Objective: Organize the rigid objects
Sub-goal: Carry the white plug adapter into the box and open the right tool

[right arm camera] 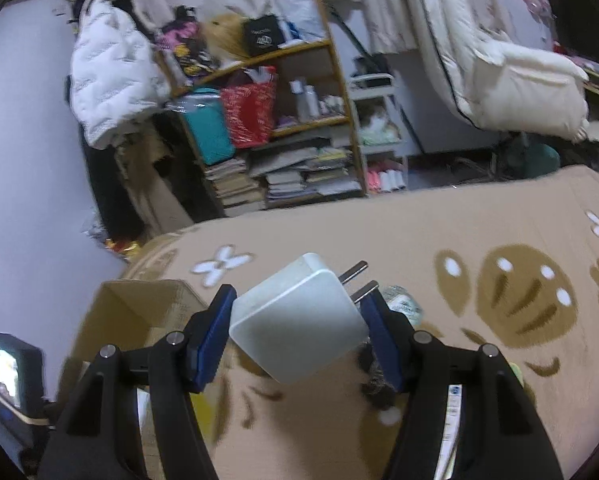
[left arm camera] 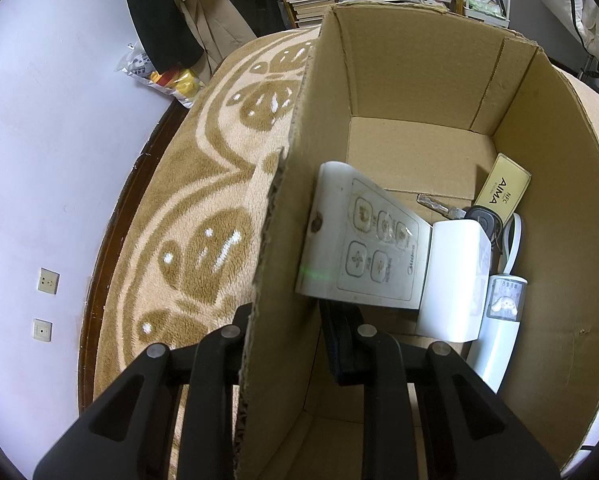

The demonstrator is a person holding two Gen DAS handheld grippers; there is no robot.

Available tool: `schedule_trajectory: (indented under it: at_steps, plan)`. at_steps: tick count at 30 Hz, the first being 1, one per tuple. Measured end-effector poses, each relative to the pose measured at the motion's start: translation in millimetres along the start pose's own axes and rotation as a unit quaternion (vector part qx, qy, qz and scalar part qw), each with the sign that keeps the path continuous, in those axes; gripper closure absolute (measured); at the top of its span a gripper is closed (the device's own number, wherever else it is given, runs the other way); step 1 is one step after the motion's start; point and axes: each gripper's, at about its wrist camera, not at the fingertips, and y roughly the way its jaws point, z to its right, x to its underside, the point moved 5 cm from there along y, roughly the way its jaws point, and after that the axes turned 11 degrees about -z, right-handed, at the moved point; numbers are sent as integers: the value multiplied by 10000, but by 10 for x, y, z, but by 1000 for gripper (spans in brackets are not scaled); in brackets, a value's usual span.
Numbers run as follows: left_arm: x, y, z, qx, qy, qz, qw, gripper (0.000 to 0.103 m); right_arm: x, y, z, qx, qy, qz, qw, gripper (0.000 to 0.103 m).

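In the left wrist view my left gripper (left arm camera: 287,328) is shut on the left wall of an open cardboard box (left arm camera: 283,240), one finger outside and one inside. Inside the box lie a white Midea remote (left arm camera: 371,248), a white block (left arm camera: 455,276), a key with a black fob (left arm camera: 459,210), a yellow AIMA card (left arm camera: 501,192) and a white bottle (left arm camera: 499,320). In the right wrist view my right gripper (right arm camera: 299,320) is shut on a white plug charger (right arm camera: 295,316), held above the blanket, prongs pointing up right. The box (right arm camera: 139,312) shows at lower left.
The box stands on a tan patterned blanket (right arm camera: 419,232). Small items (right arm camera: 403,304) lie on it behind the right finger. A bookshelf (right arm camera: 283,128) with books and bags stands behind, coats hang at left, and a white wall (left arm camera: 39,140) lies left.
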Motion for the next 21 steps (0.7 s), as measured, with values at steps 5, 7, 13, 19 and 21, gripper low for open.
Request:
schedule_trajectory:
  at_steps: [5,7,13,19,21]
  plan:
    - [2,1,1,5,-4,-2,10000,81,2,-98,-336,-356,-281,105,9989,35]
    - [2,1,0,4,-5,-4,10000,81,22,-101,-441,-452,-385,110,9982,35]
    - [2,8,6,12,-9,-4,10000,81,111,-87,-798,-685,-819,60,9943,35]
    - [8,12,4,9,-10,3,10000,81,195,-121,-980,-938,-1064,76,9899,35]
    - [8,8,13,-45,27,28,10000,81,219,-121,-1025,-1097,-1068,44,9882,35]
